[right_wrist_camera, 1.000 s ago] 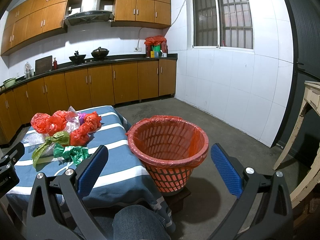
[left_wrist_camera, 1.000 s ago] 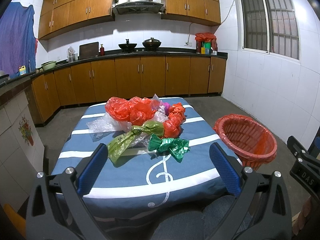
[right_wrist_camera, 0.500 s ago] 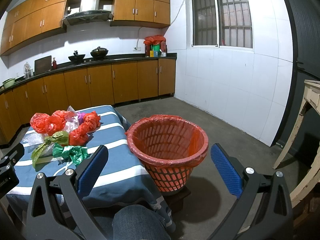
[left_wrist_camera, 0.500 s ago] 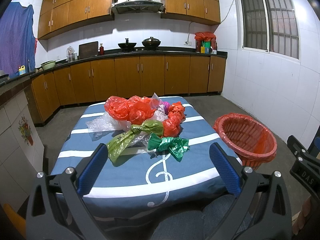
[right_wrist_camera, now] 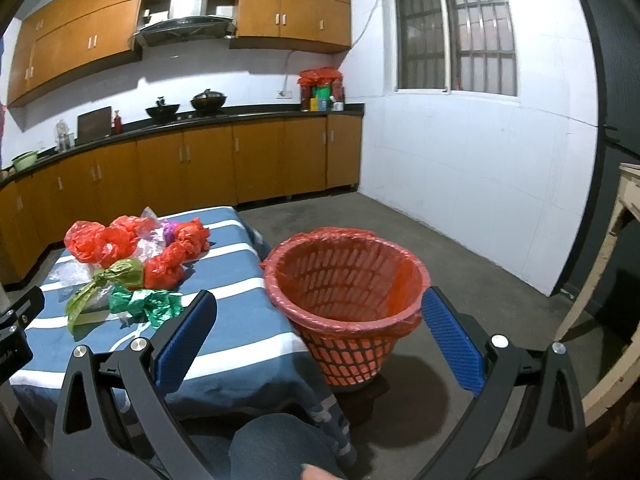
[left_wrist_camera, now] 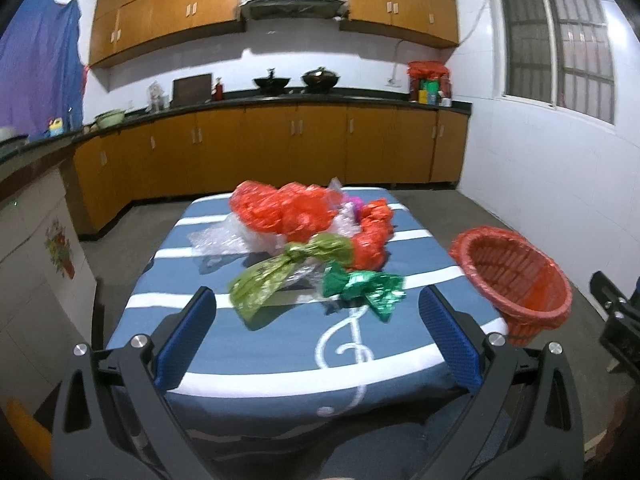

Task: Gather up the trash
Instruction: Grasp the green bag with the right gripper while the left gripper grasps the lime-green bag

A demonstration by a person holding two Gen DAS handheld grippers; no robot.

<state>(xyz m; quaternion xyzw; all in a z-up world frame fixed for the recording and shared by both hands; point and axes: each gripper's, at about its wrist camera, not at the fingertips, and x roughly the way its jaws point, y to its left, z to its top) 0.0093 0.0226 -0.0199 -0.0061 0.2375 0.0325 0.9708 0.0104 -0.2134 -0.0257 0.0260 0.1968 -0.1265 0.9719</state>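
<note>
Fingers (left_wrist_camera: 188, 340) of the left gripper (left_wrist_camera: 318, 332), blue-padded, stand wide apart and empty at the bottom of the left wrist frame, aimed over the blue-and-white striped tabletop (left_wrist_camera: 260, 364).

Going left to right across the middle of that frame, the trash lies in one loose heap: a crumpled clear plastic film (left_wrist_camera: 218, 240), a knotted olive-green plastic bag (left_wrist_camera: 280, 276), a big wad of orange-red plastic bags (left_wrist_camera: 280, 210) behind it, a crinkled shiny green foil wrapper (left_wrist_camera: 366, 286) nearest the gripper, and a twisted orange-red bag (left_wrist_camera: 374, 236). None is touched. At the right edge, off the tabletop, sits the orange-lined red lattice basket (left_wrist_camera: 516, 276).

In the right wrist frame the right gripper (right_wrist_camera: 318, 332) has its fingers equally spread and empty, and the basket (right_wrist_camera: 344, 280) fills the centre.

All this looks feather-light, soft and slippery. I would pinch the knot or a bunched twist, since loose film may slide out.
</note>
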